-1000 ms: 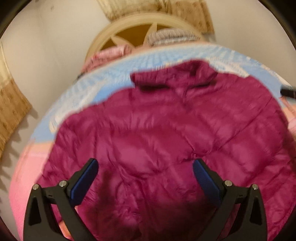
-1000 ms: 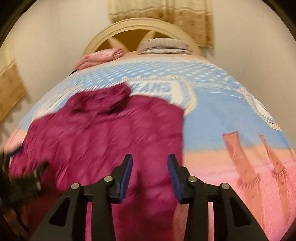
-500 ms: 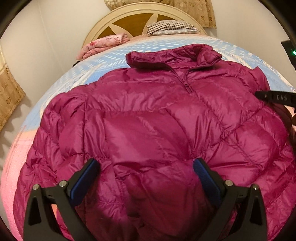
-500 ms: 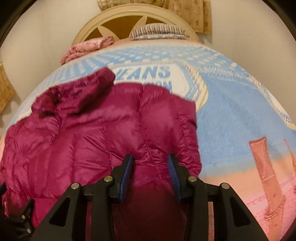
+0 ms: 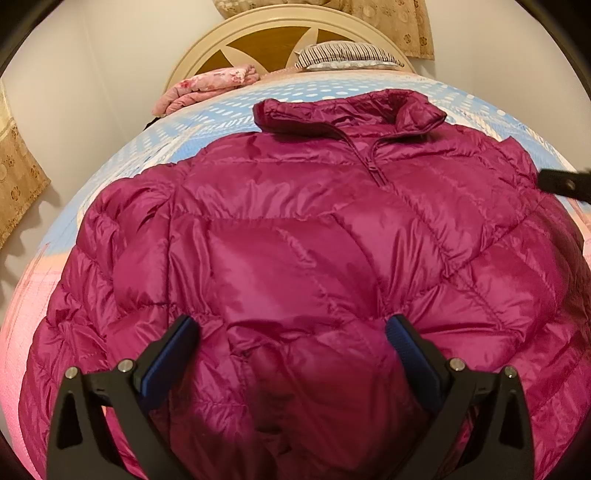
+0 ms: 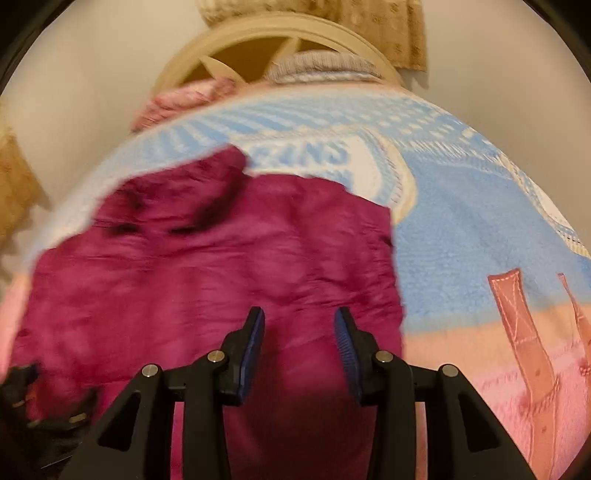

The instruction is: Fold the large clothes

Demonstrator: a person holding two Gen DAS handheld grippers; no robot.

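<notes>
Magenta puffer jacket (image 5: 295, 236) spread front-up on the bed (image 6: 461, 229), collar (image 5: 347, 110) at 12 o'clock toward the headboard (image 5: 280, 33); zip closed. Left claw (image 5: 293, 328), jaws wide apart, hangs over the lower front, gripping nothing. Right claw (image 6: 299, 321), jaws partly parted over the jacket's 3 o'clock edge; the view is blurred, and no fabric shows pinched between them.

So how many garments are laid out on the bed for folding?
1: the magenta puffer jacket, spread front-up across the blanket, collar toward the headboard. Anything under it is hidden.
</notes>
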